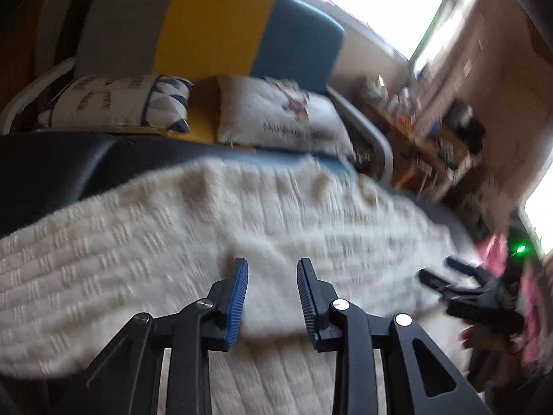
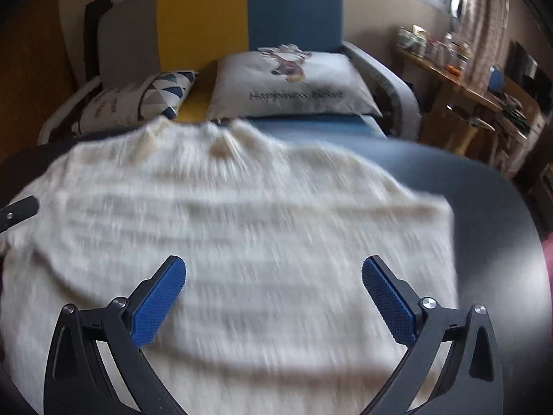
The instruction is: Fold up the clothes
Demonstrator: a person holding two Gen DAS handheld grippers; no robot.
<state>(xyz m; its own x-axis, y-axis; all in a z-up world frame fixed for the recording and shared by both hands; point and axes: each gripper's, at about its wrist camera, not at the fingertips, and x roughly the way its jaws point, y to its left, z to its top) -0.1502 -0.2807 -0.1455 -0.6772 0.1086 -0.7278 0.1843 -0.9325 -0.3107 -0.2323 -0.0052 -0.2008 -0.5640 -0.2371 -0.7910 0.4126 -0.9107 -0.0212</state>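
A cream knitted sweater (image 2: 235, 228) lies spread across a dark table (image 2: 494, 207), its ribbed neckline toward the sofa. At left, the left gripper (image 1: 272, 269) hangs just above the knit with its blue-padded fingers (image 1: 238, 297) a modest gap apart and nothing between them. Further right, the right gripper (image 2: 273, 273) is held over the sweater's near half, its fingers spread wide and empty; motion blur makes it hard to say whether either tool touches the fabric. Beyond the table, a patterned cushion (image 2: 138, 102) and a white cushion (image 2: 290, 86) printed "Happiness" rest on a grey, yellow and blue sofa (image 2: 293, 7). A cluttered wooden shelf (image 2: 459, 79) stands below the window at far right.
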